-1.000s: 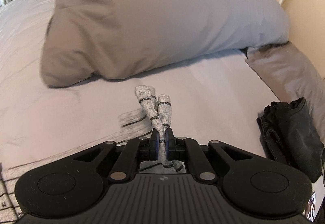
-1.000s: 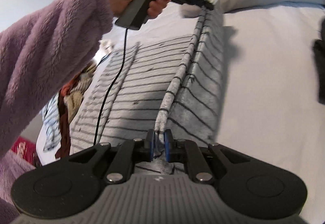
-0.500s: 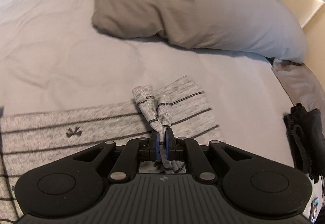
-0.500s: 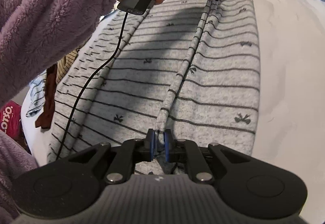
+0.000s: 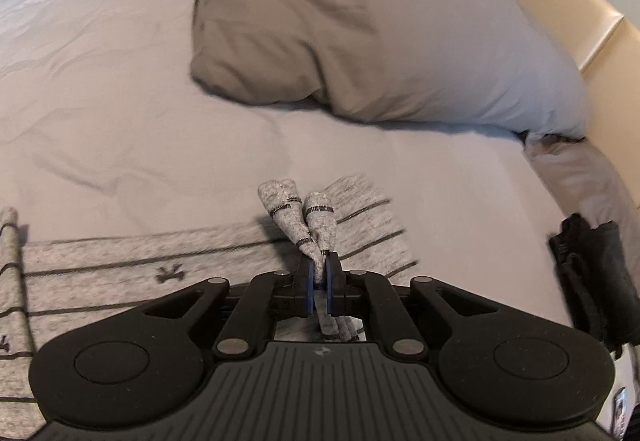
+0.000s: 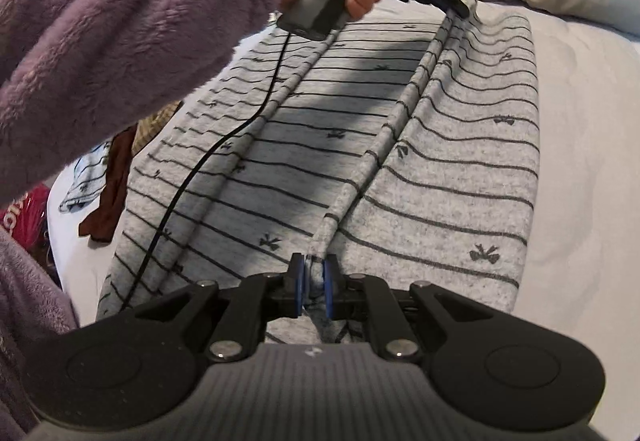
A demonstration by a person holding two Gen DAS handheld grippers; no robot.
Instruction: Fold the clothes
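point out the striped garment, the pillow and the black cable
striped garment [image 6: 460,177], right wrist view, flat panel right of the pinched ridge
pillow [image 5: 360,33], left wrist view, middle of its top face
black cable [image 6: 208,153], right wrist view, mid-length over the garment

Striped garment [image 6: 440,161] is soft heathered grey knit cloth, matt. Sleeve [image 6: 100,41] is fuzzy purple fleece; bedsheet [image 5: 120,121] smooth matt cotton. Headboard [image 5: 560,9] looks glossy cream leather, grippers matt black plastic.
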